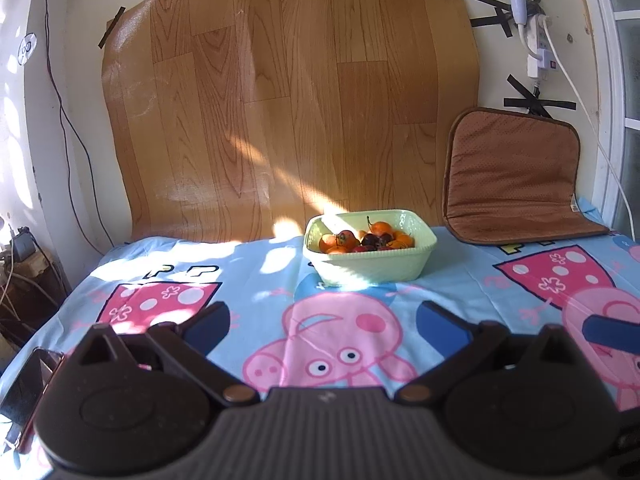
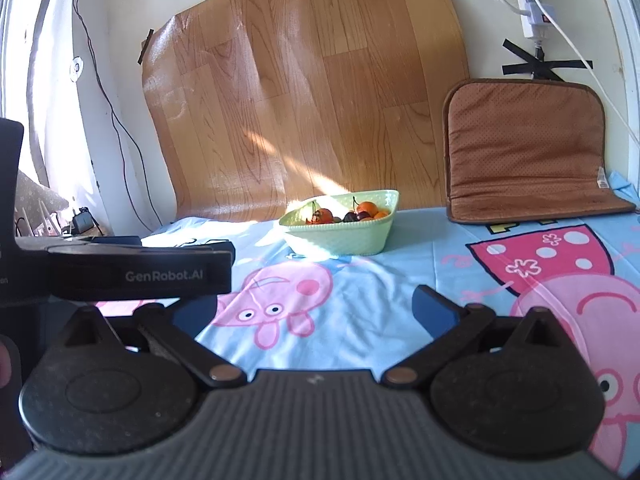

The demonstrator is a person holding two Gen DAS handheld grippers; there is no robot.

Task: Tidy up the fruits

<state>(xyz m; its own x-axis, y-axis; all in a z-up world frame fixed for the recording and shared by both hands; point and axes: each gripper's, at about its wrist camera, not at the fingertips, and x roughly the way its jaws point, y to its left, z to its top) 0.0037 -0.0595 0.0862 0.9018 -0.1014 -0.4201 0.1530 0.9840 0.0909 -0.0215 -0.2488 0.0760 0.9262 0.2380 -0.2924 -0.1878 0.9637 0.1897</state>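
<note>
Both of our hand-held tools stand wide apart and grip nothing: the left gripper (image 1: pixel 324 320) and the right gripper (image 2: pixel 316 312) each show two blue-padded fingers spread over bare cloth, touching no fruit. In the right wrist view the left gripper's dark body also crosses the left side, printed with a maker's name. We look across a bed spread with a light blue cartoon-pig sheet (image 1: pixel 256 280), patched with sunlight. Toward the far edge of the sheet, well apart from both grippers, sits a pale green basket (image 1: pixel 370 266) holding the fruits (image 1: pixel 366 240): small orange ones and dark red cherries with stems. Behind it a wood-grain sheet (image 1: pixel 288 100) is taped to the cream wall. At the far right corner a brown cushion (image 1: pixel 516 176) leans against the wall, under a white power strip (image 1: pixel 538 48) with cables. How many fruits lie in the basket is hard to make out, since its near wall hides the lower ones. A dark flat object (image 1: pixel 28 392) at the near left edge is cut off and unclear.
</note>
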